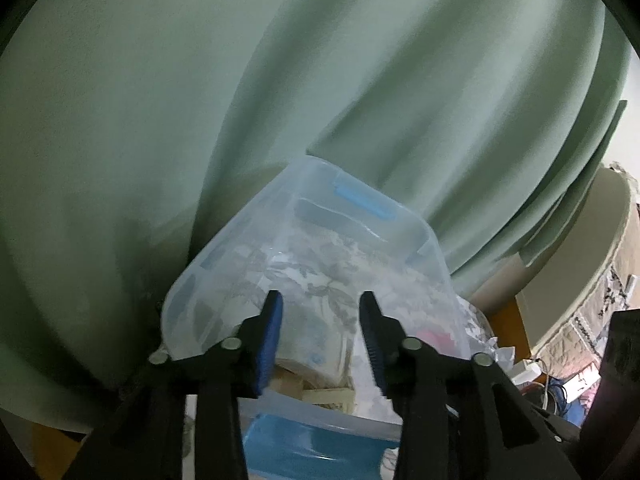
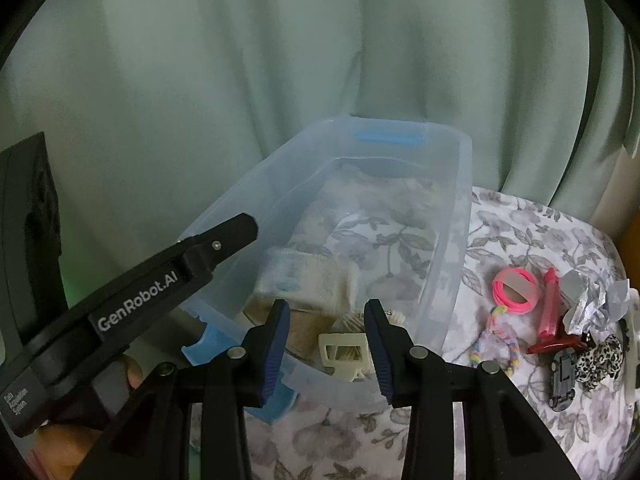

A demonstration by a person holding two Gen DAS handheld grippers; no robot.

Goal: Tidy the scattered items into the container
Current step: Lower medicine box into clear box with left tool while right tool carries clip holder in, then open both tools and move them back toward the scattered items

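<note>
Both grippers gape over the bin (image 2: 452,216), neither gripping anything. Left gripper (image 1: 320,304) hangs above its near rim; right gripper (image 2: 327,312) frames a cream clip (image 2: 340,354) already inside, seemingly just released. Right of the bin, pink bands (image 2: 514,290) and a red clip (image 2: 554,342) await collection.

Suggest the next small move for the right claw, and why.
Probably swing the right claw rightward, out over the floral cloth toward the pink hair ties. Its jaws stand open over the clear container with nothing pinched, while the ties and the red clip lie outside it.
</note>
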